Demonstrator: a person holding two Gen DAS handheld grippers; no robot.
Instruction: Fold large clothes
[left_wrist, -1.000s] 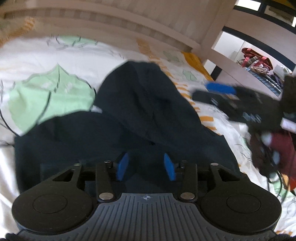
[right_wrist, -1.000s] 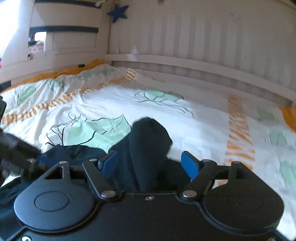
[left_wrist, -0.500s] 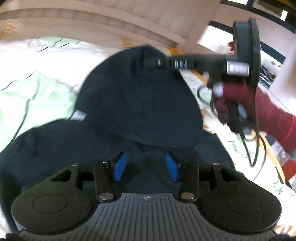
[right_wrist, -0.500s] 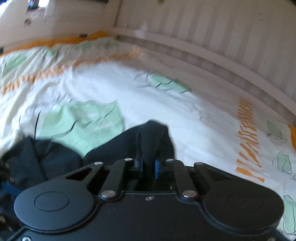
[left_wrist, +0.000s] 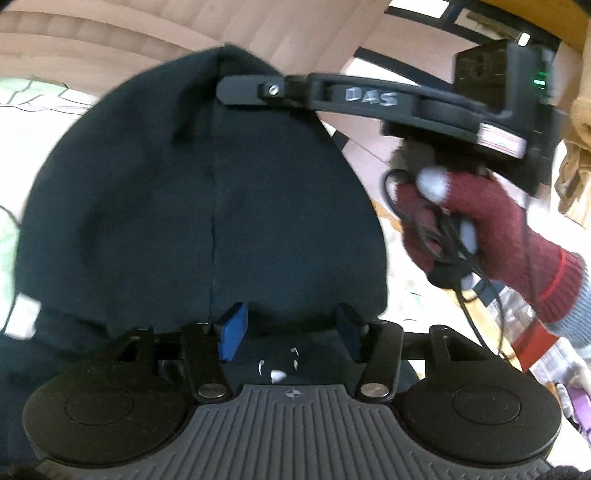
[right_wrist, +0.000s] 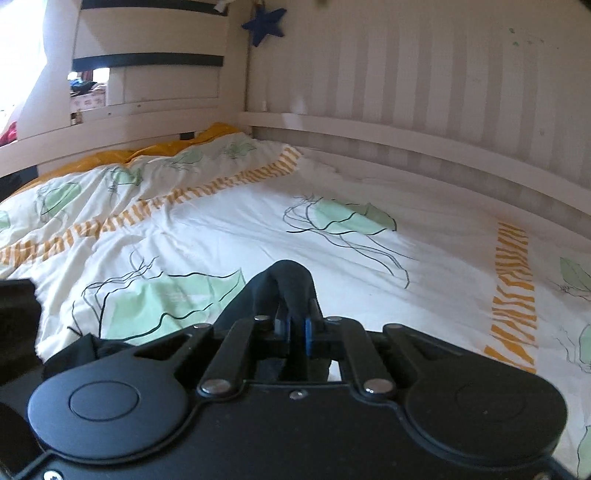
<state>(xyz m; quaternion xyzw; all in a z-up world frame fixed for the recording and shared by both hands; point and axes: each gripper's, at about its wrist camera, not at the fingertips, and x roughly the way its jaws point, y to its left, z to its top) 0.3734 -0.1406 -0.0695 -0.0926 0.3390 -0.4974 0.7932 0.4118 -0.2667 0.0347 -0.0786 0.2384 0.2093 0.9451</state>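
A large dark navy garment (left_wrist: 184, 206) fills the left wrist view, its hood lifted up in front of the camera. My right gripper (left_wrist: 229, 86) is shut on the hood's top edge there, held by a hand in a red glove (left_wrist: 476, 229). In the right wrist view the right gripper (right_wrist: 297, 328) pinches a fold of the dark cloth (right_wrist: 288, 284) above the bed. My left gripper (left_wrist: 288, 328) is open, its blue pads (left_wrist: 231, 330) either side of the garment's lower part, not closed on it.
The bed is covered by a white duvet (right_wrist: 369, 192) with green leaf prints and orange stripes. A pale striped wall and wooden rail (right_wrist: 406, 140) run behind it. A bed frame end with slats (right_wrist: 147, 85) stands at the far left.
My right gripper closed on the hood and lifted it up off the bed, toward the left camera. My left gripper stayed open over the garment's lower part.
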